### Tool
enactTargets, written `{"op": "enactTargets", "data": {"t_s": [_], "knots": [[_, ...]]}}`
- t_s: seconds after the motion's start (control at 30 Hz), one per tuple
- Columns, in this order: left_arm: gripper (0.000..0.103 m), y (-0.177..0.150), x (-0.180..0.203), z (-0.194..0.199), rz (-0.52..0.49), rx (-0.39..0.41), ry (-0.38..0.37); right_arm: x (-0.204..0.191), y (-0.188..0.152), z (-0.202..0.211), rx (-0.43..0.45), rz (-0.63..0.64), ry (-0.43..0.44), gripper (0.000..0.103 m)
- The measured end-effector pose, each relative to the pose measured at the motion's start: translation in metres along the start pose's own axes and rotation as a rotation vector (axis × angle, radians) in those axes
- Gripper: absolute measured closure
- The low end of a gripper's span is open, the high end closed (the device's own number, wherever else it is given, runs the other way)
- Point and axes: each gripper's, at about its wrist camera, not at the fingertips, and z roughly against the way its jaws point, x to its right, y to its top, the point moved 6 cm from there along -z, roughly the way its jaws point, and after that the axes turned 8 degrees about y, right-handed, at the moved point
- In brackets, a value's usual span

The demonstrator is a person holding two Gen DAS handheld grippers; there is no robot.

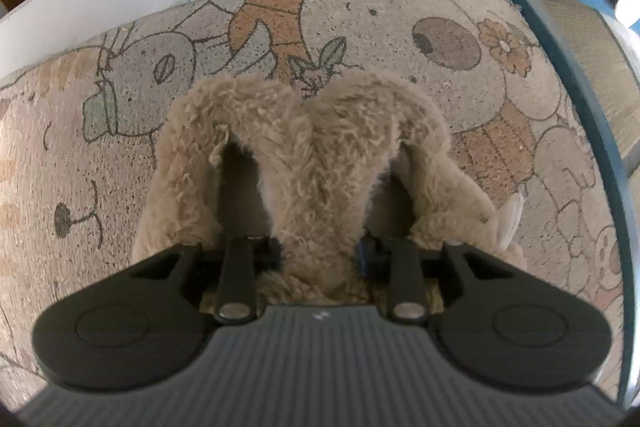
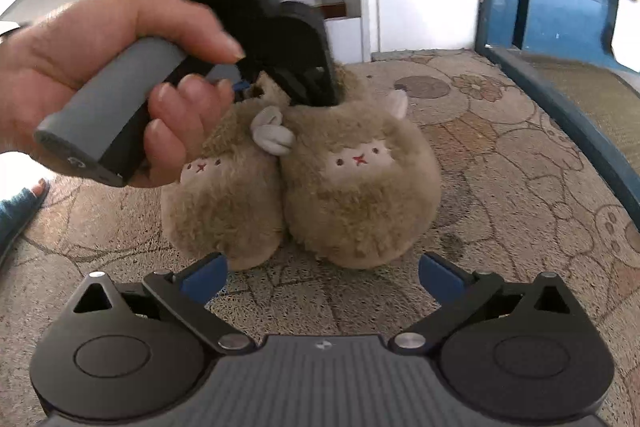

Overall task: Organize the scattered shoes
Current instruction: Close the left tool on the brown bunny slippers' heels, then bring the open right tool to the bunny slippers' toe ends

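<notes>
left wrist steep, close; right wrist opposite; both see slippers.

Tan fluffy slippers with cream faces and red stitched crosses, beige rug outlined with brown cartoon drawings, black tongs with blue pads.

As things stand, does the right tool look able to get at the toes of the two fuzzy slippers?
Probably yes. The right tool stands open, pointing at the toes of the fuzzy slippers across bare patterned rug. The left tool, held by a hand, grips their heel ends, clear of the toes.
</notes>
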Motion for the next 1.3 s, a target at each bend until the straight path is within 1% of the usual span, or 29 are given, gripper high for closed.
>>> {"op": "enactTargets", "data": {"t_s": [0.07,0.13,0.2,0.23,0.3,0.37,0.43,0.5,0.6,0.73,0.83,0.9,1.07,1.17,1.23,1.3], "knots": [[0.067,0.002,-0.003,-0.003,-0.031,-0.042,-0.023,-0.005,-0.004,-0.009,-0.010,0.011,-0.025,0.000],[0.060,0.007,-0.006,-0.006,-0.063,-0.080,-0.048,-0.007,-0.007,-0.017,-0.017,0.008,-0.042,0.000],[0.049,0.014,-0.011,-0.011,-0.098,-0.102,-0.078,-0.010,-0.010,-0.028,-0.026,0.006,-0.056,0.000],[0.047,0.018,-0.014,-0.013,-0.115,-0.108,-0.092,-0.012,-0.011,-0.032,-0.031,0.011,-0.061,0.000],[0.044,0.019,-0.014,-0.014,-0.131,-0.103,-0.101,-0.015,-0.011,-0.038,-0.039,0.023,-0.073,0.000],[0.043,0.018,-0.013,-0.014,-0.154,-0.091,-0.107,-0.015,-0.010,-0.043,-0.043,0.028,-0.085,0.000],[0.041,0.015,-0.009,-0.010,-0.190,-0.056,-0.088,-0.011,-0.008,-0.045,-0.043,0.014,-0.084,0.000],[0.036,0.013,-0.007,-0.010,-0.207,-0.036,-0.074,-0.003,-0.007,-0.050,-0.059,0.000,-0.073,0.000],[0.031,0.015,-0.009,-0.015,-0.201,-0.045,-0.081,0.003,-0.004,-0.054,-0.073,-0.011,-0.032,0.000],[0.029,0.015,-0.008,-0.015,-0.220,-0.028,-0.068,0.002,-0.002,-0.057,-0.073,-0.004,-0.035,0.000],[0.027,0.014,-0.009,-0.014,-0.215,-0.013,-0.051,-0.007,0.003,-0.055,-0.053,0.006,-0.025,0.000],[0.025,0.013,-0.010,-0.013,-0.207,0.001,-0.032,-0.010,0.005,-0.055,-0.056,-0.006,-0.022,0.000],[0.024,0.014,-0.009,-0.014,-0.199,-0.002,-0.009,-0.013,0.009,-0.059,-0.067,-0.001,-0.049,0.000],[0.022,0.016,-0.011,-0.016,-0.199,-0.012,-0.004,-0.023,0.015,-0.059,-0.049,0.042,-0.053,0.000],[0.022,0.019,-0.014,-0.018,-0.193,-0.014,-0.004,-0.029,0.019,-0.062,-0.059,0.067,-0.039,0.000],[0.024,0.018,-0.012,-0.018,-0.203,-0.015,-0.013,-0.030,0.020,-0.066,-0.067,0.053,-0.041,0.000]]}}
